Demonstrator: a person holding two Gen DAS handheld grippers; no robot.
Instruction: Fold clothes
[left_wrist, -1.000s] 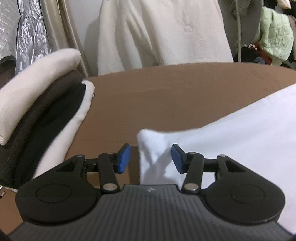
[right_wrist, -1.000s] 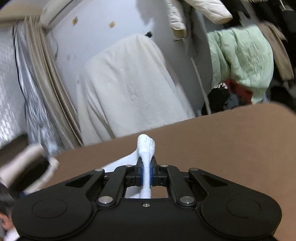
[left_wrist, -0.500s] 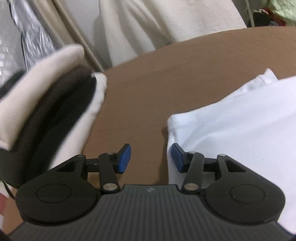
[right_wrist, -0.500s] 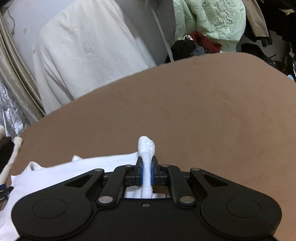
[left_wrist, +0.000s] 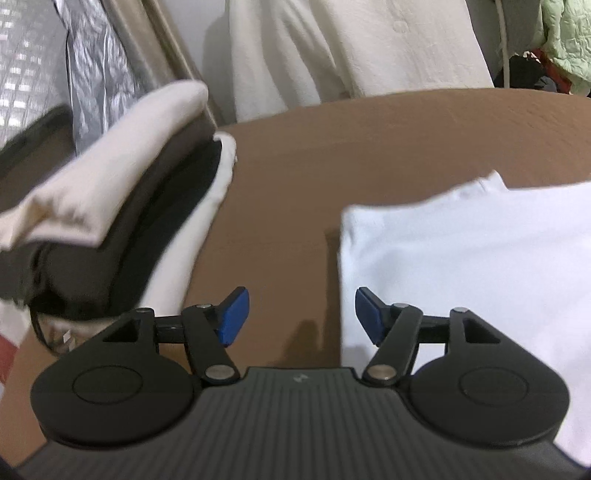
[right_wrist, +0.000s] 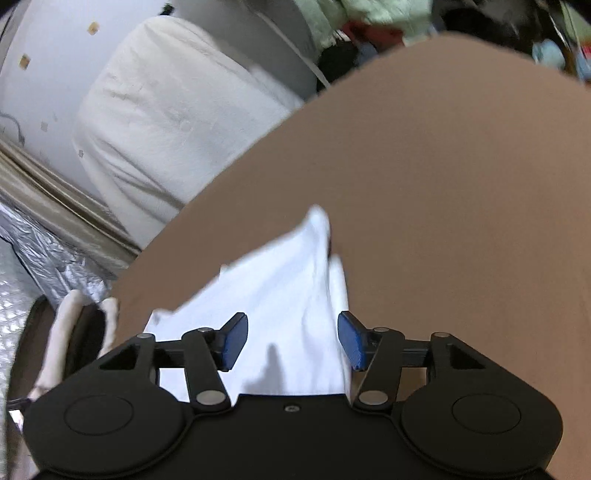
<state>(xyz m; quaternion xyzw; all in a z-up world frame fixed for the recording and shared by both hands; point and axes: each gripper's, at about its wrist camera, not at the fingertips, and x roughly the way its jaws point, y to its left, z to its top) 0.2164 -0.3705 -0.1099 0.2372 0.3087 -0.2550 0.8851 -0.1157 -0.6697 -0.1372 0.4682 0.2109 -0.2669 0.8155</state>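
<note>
In the left wrist view we see our left gripper with its blue pads wide apart and opening more, and nothing is between them but the brown table. The white shirt lies flat on the table on the right side, and its edge sits just under the right pad. On the left there is a pile of folded clothes, with a cream one on top and dark ones under it. A cream cover hangs behind the table. In the right wrist view our right gripper has its pads apart and opening too. The white shirt lies on the table below them and reaches out ahead to a pointy corner, but the pads do not press on it. The pile of folded clothes shows at the far left, well apart from the shirt. The picture is a bit blurry here.
</note>
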